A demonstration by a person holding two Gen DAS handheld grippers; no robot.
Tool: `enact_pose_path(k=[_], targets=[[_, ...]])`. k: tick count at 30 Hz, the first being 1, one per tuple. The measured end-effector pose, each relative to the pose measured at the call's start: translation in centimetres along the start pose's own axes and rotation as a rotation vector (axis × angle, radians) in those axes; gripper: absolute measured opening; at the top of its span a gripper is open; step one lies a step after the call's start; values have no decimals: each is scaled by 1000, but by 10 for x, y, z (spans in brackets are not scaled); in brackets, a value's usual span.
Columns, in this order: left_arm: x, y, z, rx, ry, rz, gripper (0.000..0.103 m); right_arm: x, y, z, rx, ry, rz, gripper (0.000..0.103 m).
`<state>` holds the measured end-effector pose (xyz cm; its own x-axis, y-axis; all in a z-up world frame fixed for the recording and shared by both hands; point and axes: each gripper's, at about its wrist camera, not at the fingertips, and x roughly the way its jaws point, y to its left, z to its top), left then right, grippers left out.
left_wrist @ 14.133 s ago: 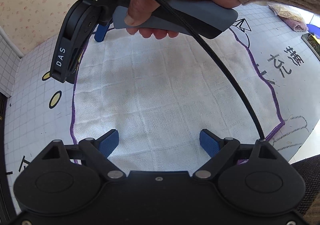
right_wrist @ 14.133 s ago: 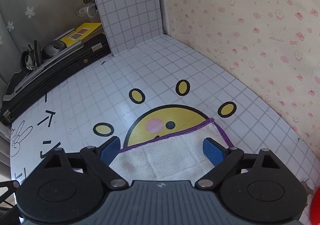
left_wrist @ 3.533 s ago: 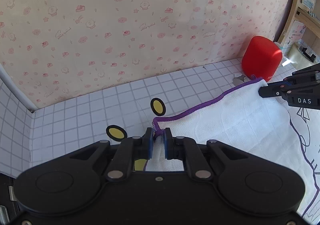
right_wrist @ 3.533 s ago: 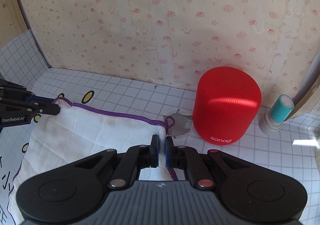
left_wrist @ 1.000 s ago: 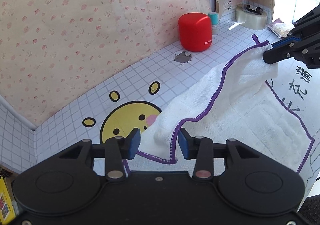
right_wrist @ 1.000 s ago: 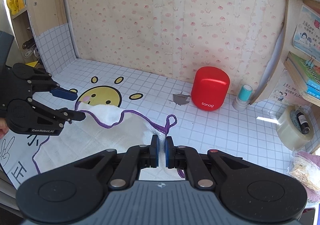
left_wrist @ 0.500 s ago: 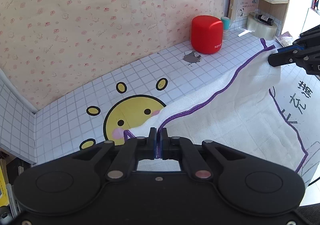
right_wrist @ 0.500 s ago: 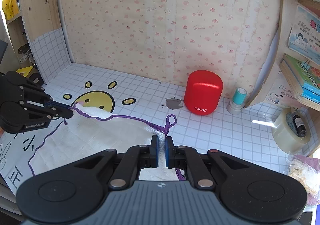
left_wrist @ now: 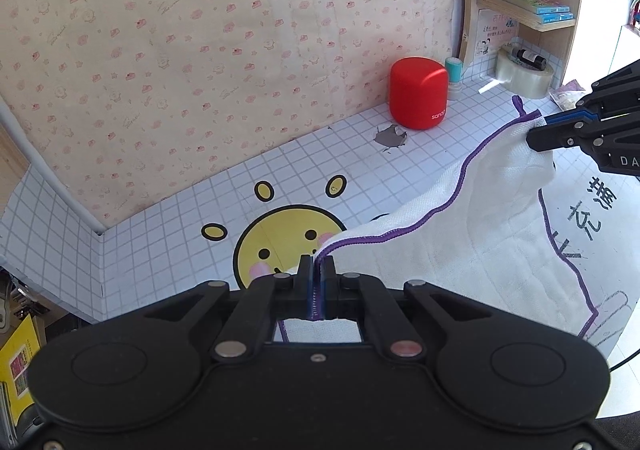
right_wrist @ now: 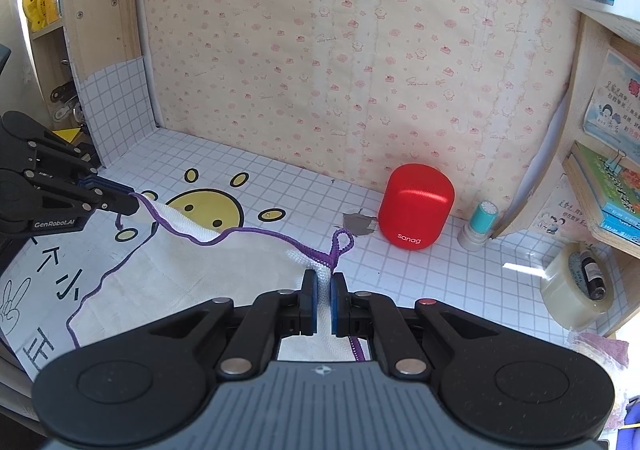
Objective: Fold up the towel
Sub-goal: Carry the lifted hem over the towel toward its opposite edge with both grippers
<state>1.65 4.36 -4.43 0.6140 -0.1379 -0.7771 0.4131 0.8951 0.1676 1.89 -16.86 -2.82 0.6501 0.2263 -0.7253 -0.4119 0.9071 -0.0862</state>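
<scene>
Left wrist view: left gripper (left_wrist: pixel 317 270) pinched tight on purple-hemmed corner of white towel (left_wrist: pixel 472 234), lifted above smiley-face mat (left_wrist: pixel 280 234).
Right wrist view: right gripper (right_wrist: pixel 323 292) clamped on other corner, by the hanging loop (right_wrist: pixel 341 242).
Towel: far edge held up btwn both grippers, sagging mid-span; rest lies on mat.
Step (est.): carrying raised edge over to near edge, first fold.
Risk: hem slack, so fold may land crooked or bunched if grippers travel unevenly.
Risk 2: thin hem could slip out; red speaker (right_wrist: pixel 416 206) near right side, a wide swing may hit it.
</scene>
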Motion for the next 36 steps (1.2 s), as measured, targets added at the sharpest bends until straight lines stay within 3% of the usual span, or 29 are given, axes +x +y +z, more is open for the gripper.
enact_pose_path(k=[12,24,36], targets=[[-20,5,-18,17,-17,-17,4,-14,16,-13,-11,25,-10,5],[-36,-16,-36,45,14,16,4,-25,25,-31,-31,39,8,5],[-43,-32,-55,49,68,-5,4,-36,27,-51,-55,75,40,5]])
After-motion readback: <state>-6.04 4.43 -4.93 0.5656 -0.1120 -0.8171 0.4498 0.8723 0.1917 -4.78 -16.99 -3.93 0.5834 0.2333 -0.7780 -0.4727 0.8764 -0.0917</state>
